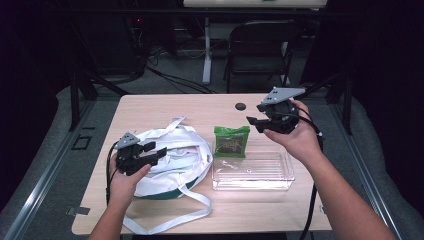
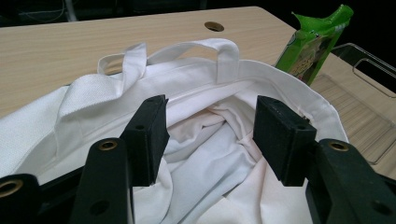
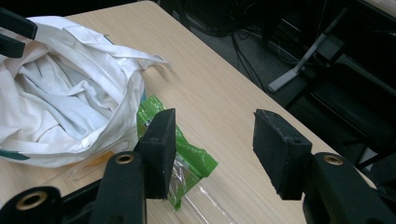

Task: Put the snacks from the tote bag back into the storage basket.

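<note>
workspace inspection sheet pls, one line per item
surface: wooden table, with a round hole near the far edge
job's things: white bag lying crumpled with its mouth open; green packet leaning on the clear tray
clutter: nothing seen
grippers: left gripper open over the bag, holding nothing; right gripper open, raised beyond the packet, holding nothing
cables: one cable trails from each gripper toward the near edge
surroundings: dark room, folding chair and a desk leg behind the table

table [image 1: 165,107]: wood | on it: white bag [image 1: 172,155]; green packet [image 1: 231,141], maybe leaning; clear tray [image 1: 254,172]
</note>
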{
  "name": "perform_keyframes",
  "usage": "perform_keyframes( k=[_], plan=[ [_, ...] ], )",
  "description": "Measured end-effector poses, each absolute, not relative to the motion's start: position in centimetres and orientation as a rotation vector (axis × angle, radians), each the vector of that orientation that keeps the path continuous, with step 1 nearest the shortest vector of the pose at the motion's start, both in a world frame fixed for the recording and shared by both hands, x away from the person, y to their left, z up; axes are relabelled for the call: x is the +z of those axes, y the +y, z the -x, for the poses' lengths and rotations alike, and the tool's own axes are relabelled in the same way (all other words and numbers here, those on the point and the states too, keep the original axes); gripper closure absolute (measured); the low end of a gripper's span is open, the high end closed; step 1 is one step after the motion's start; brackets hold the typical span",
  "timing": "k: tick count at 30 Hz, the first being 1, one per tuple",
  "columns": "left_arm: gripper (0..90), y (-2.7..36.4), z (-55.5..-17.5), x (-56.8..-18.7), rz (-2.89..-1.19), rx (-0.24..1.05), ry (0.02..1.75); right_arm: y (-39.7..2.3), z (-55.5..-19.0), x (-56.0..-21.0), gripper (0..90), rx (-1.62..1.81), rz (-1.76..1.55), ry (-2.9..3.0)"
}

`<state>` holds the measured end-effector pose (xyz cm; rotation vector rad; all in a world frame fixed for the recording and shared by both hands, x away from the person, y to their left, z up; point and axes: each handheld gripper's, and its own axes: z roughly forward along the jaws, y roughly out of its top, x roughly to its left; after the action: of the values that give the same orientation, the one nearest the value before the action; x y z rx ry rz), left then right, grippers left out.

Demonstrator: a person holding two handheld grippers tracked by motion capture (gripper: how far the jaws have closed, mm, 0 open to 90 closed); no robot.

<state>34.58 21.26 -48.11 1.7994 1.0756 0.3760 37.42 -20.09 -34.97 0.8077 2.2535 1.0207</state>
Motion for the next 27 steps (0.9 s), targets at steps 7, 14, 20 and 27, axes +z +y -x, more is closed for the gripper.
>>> perform_keyframes(
  k=[7, 14, 20, 27],
  plan=[
    [44.9, 21.3, -34.6, -48.0, -1.799, 0.378, 1.072, -21.3, -36.4, -35.6, 50.5, 1.034, -0.837, 2.228],
    [44.9, 21.4, -34.6, -48.0, -1.796, 0.375, 1.076, -22.5, -34.9, -36.3, 50.5, 1.107, -0.863, 2.180],
    [44.9, 21.4, -34.5, -48.0, -1.799, 0.376, 1.077, -23.0, -33.7, -37.3, 50.3, 1.127, -0.875, 2.175],
    [44.9, 21.5, -34.5, -48.0, -1.798, 0.381, 1.079, -23.5, -32.5, -38.8, 49.9, 1.133, -0.887, 2.172]
  ],
)
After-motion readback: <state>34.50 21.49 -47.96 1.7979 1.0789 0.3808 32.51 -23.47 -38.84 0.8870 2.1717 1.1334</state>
